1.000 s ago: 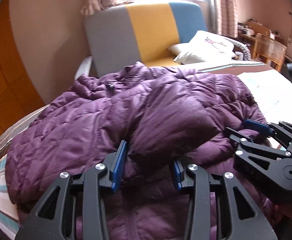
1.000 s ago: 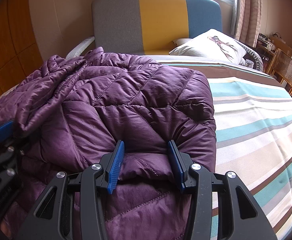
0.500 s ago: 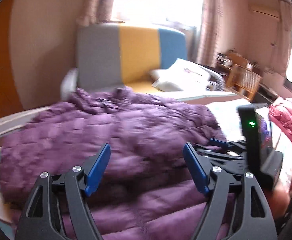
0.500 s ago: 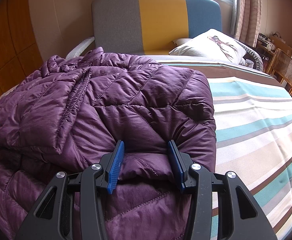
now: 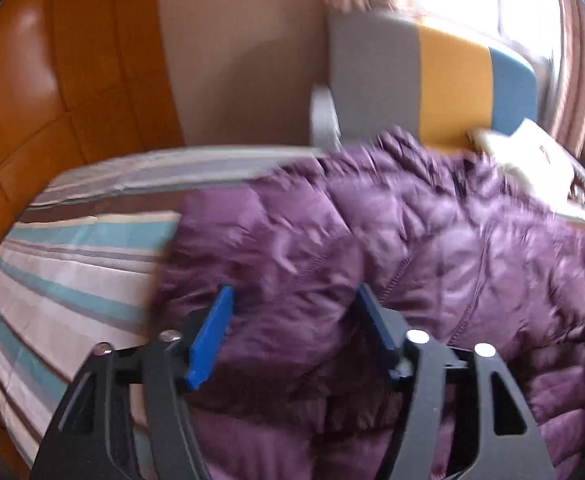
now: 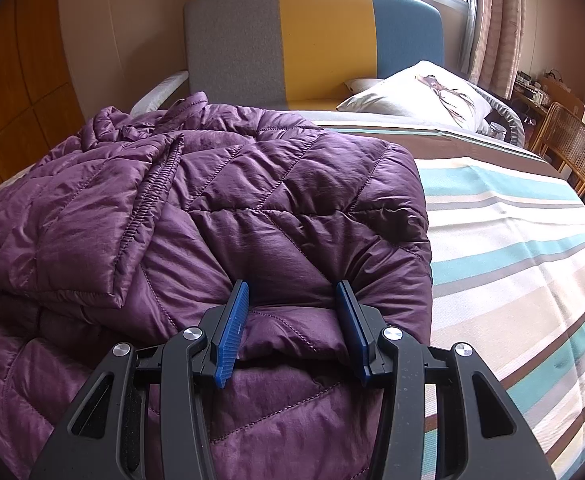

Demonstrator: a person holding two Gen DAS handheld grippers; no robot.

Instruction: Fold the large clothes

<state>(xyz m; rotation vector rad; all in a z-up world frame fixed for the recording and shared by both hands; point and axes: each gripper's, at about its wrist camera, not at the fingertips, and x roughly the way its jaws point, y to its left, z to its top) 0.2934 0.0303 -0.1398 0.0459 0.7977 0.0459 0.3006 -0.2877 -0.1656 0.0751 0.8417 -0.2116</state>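
**Purple puffer jacket between both sets of jaws**

Left wrist view: the left gripper [image 5: 292, 320], jaws just closing, straddles the blurred jacket's [image 5: 412, 240] near-left edge on the striped bed sheet [image 5: 72, 272]; whether it pinches, I cannot tell.

Right wrist view: the right gripper [image 6: 292, 312] pinches the jacket's [image 6: 252, 208] near-right fold.

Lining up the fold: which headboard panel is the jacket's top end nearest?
The grey panel, leftmost, directly behind the purple jacket; the yellow and blue panels stand further right, toward the pillow.
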